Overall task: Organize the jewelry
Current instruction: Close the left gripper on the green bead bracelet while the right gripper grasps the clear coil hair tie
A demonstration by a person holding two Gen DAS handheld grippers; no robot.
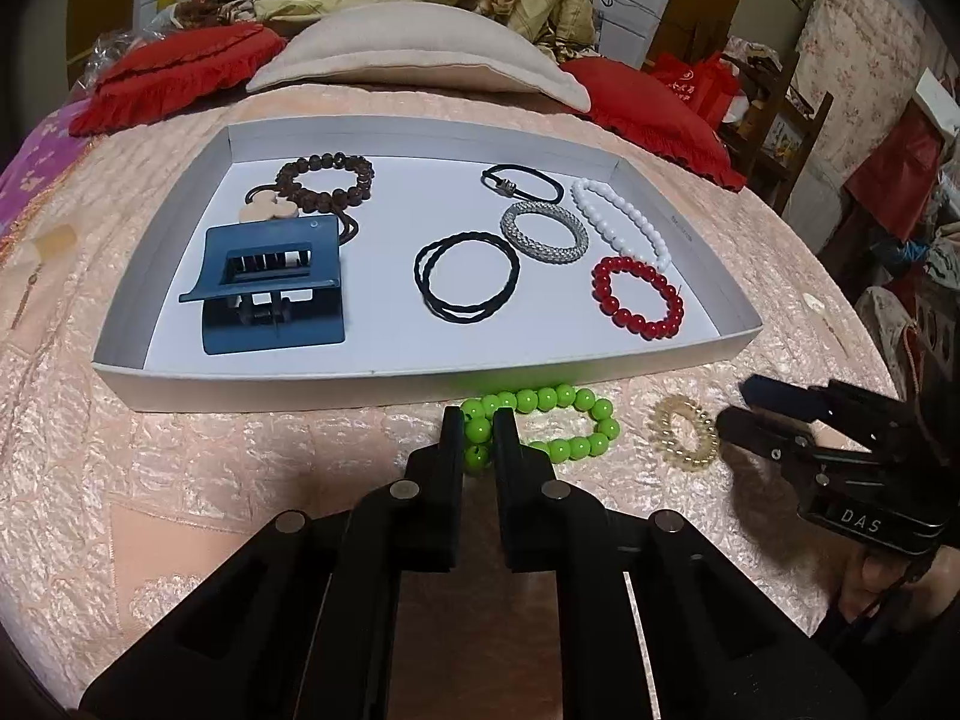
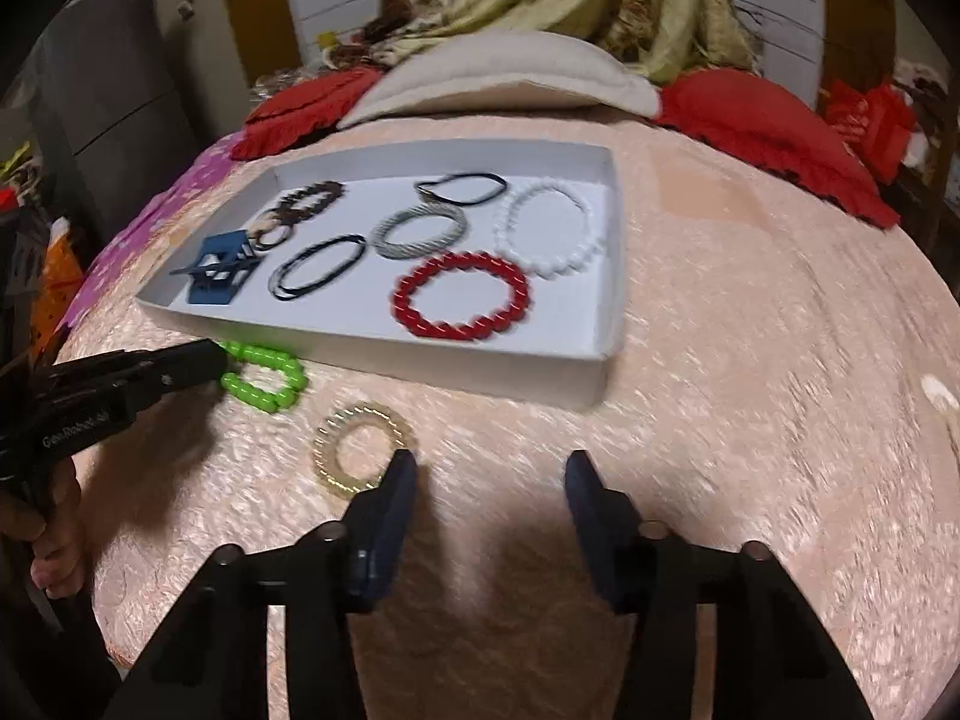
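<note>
- Green bead bracelet lies on our peach quilted bedspread, just outside the near wall of the shallow white cardboard tray, at its six o'clock.
- Our left gripper has its black fingers nearly shut on the bracelet's left end.
- Clear coiled hair tie sits at three o'clock from the bracelet.
- Our right gripper stands partly open; its left finger seems to touch the coil, though blur leaves us unsure.
- Red bead bracelet rests inside the tray.
</note>
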